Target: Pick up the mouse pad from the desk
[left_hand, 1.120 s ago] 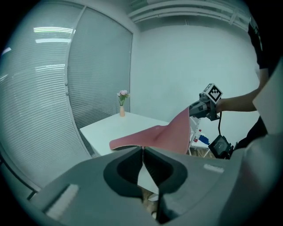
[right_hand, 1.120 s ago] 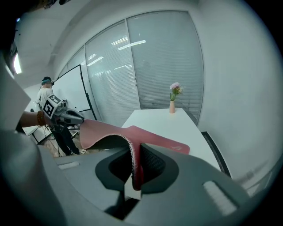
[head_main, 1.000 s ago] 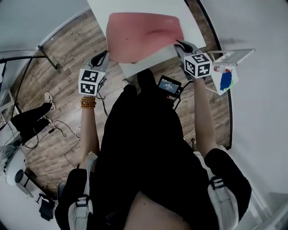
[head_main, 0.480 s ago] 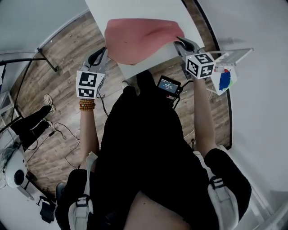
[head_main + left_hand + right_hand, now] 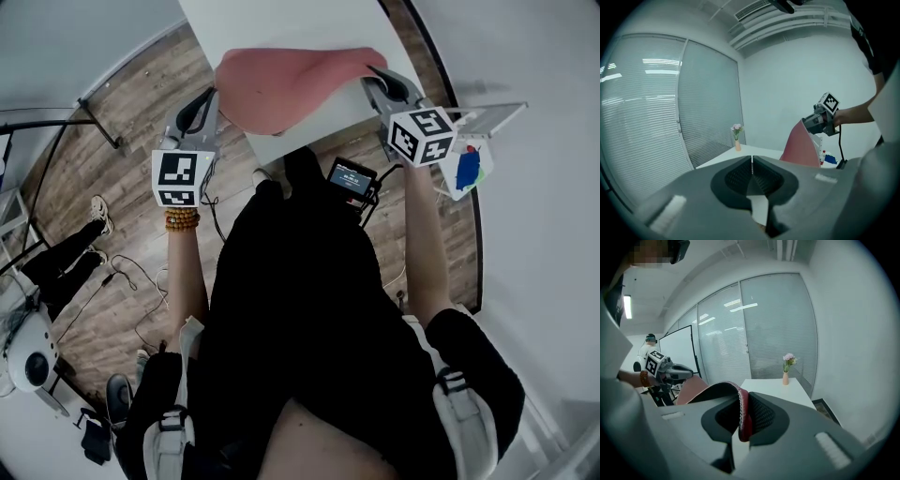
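mouse pad [image 5: 291, 89]: clear of tabletop [image 5: 281, 23], long axis across, sagging | right gripper [image 5: 375, 82]: jaws narrow, pinching its right corner | left gripper [image 5: 208, 98]: jaws together, apparently empty, pad edge just beside

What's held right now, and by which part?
Right hand-held gripper clamps the soft red mouse pad by its right edge; left hand-held gripper is shut on nothing.
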Tool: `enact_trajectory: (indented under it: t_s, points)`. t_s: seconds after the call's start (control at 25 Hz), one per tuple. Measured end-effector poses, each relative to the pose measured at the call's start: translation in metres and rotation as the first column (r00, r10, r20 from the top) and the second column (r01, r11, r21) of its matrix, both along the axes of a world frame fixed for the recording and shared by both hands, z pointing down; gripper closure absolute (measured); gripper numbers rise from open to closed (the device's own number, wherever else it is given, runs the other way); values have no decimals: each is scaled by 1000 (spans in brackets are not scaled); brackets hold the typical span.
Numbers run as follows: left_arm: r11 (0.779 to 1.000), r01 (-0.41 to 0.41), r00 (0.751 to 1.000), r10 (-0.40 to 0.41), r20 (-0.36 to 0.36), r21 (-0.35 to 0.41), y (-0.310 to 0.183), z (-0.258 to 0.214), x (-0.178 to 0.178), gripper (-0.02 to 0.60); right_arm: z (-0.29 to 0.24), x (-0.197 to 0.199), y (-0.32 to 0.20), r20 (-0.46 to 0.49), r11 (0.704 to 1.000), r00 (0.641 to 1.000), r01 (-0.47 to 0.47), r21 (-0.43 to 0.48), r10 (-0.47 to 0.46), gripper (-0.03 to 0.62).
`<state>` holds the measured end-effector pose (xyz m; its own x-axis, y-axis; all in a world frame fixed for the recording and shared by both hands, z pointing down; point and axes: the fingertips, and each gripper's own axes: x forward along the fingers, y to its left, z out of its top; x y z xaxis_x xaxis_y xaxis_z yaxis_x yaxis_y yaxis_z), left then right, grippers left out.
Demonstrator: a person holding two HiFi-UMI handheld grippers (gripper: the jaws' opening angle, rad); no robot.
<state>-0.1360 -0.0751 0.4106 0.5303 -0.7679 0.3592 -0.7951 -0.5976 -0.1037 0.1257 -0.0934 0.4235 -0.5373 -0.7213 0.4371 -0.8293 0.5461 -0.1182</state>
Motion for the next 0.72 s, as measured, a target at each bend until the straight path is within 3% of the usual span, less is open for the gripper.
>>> enact_trajectory:
  t_s: [0.32, 0.72]
  points:
    - [994, 43, 997, -36, -68, 102, -11, -40, 1, 572, -42, -12, -10, 90, 997, 996, -14, 74, 7, 551]
    - [979, 53, 989, -24, -148, 197, -27, -88, 24, 574, -96, -27, -20, 129, 984, 992, -13, 178, -10, 553]
